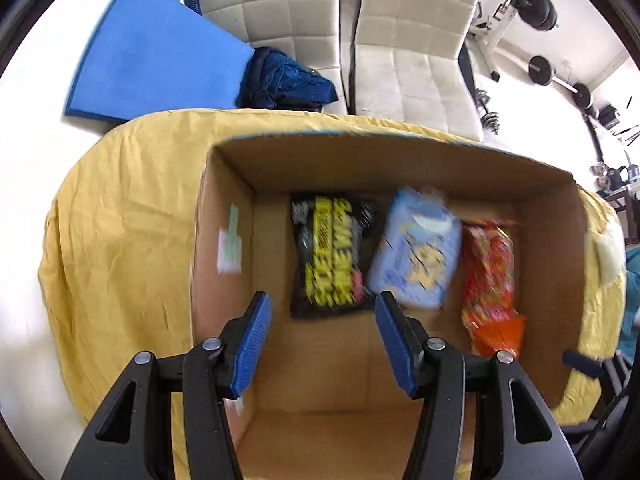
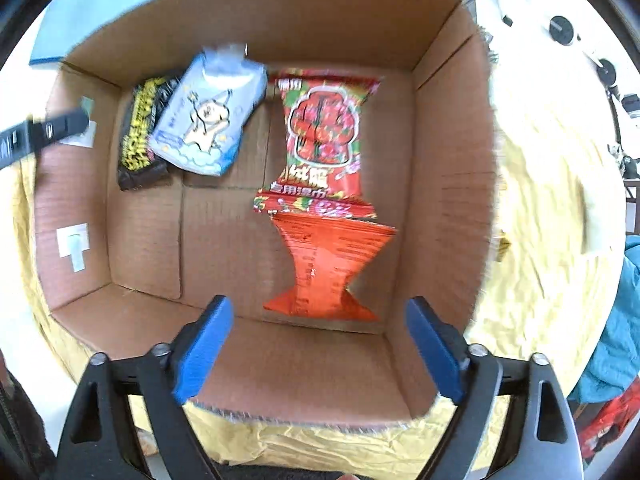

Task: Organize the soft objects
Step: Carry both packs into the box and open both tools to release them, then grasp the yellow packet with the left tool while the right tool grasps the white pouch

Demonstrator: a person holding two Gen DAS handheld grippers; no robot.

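Note:
An open cardboard box (image 1: 420,164) (image 2: 448,168) stands on a yellow cloth. Inside lie a black-and-yellow packet (image 1: 330,256) (image 2: 140,132), a light blue packet (image 1: 416,252) (image 2: 208,116) leaning on it, and two red packets end to end (image 1: 490,276) (image 2: 324,140), the nearer one orange-red (image 2: 332,264). My left gripper (image 1: 322,312) is open and empty above the box, over the black packet's near end. My right gripper (image 2: 320,324) is open and empty above the box's near wall. The left gripper's tip (image 2: 60,126) shows at the left of the right wrist view.
The yellow cloth (image 1: 120,220) (image 2: 540,220) covers the table around the box. A blue foam mat (image 1: 152,52), dark blue fabric (image 1: 284,80) and two white chairs (image 1: 412,60) stand behind. Gym weights (image 1: 540,68) are at far right. Teal cloth (image 2: 616,340) lies at right.

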